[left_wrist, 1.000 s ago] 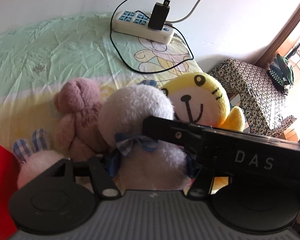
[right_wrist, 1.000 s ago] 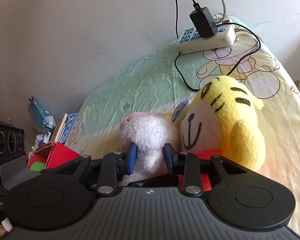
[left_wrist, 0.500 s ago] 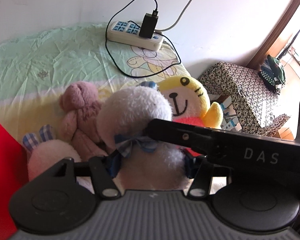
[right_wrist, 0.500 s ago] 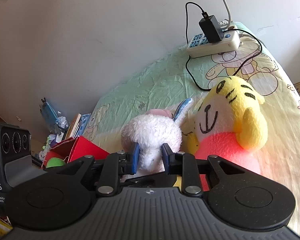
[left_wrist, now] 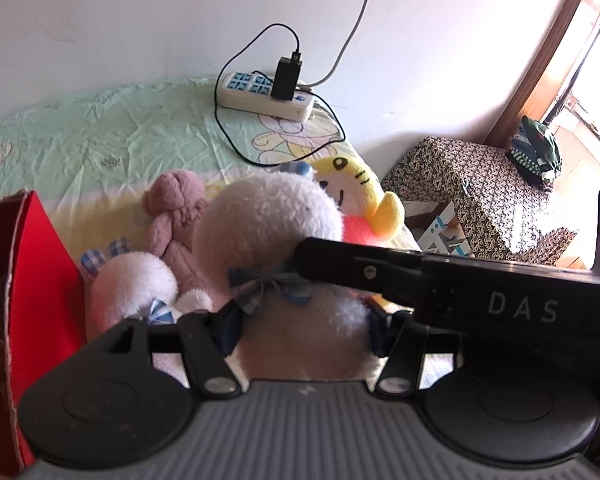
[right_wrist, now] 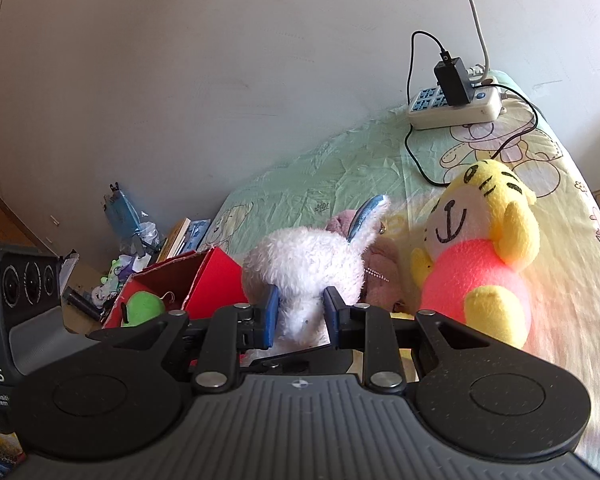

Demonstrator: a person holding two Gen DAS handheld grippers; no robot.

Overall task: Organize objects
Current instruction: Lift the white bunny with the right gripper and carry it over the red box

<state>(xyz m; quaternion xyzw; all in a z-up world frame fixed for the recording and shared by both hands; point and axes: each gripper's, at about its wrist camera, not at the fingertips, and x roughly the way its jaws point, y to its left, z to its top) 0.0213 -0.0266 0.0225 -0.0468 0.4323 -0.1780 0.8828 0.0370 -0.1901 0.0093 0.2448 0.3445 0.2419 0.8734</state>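
Both hand-held grippers raised over bed, clamping white bunny: left hand-held gripper wide around body, right hand-held gripper narrow on it. Since 1 s ago bunny lifted; red box now at 9 o'clock. Tiger at 2 o'clock; pink bear, small bunny beside.

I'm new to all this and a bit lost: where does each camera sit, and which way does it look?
Left wrist: on the left hand-held gripper, looking along its fingers across the white plush rabbit it clasps; the right gripper's body crosses in front.
Right wrist: on the right hand-held gripper, pinching that rabbit.
Shared: rabbit, yellow tiger plush, power strip.
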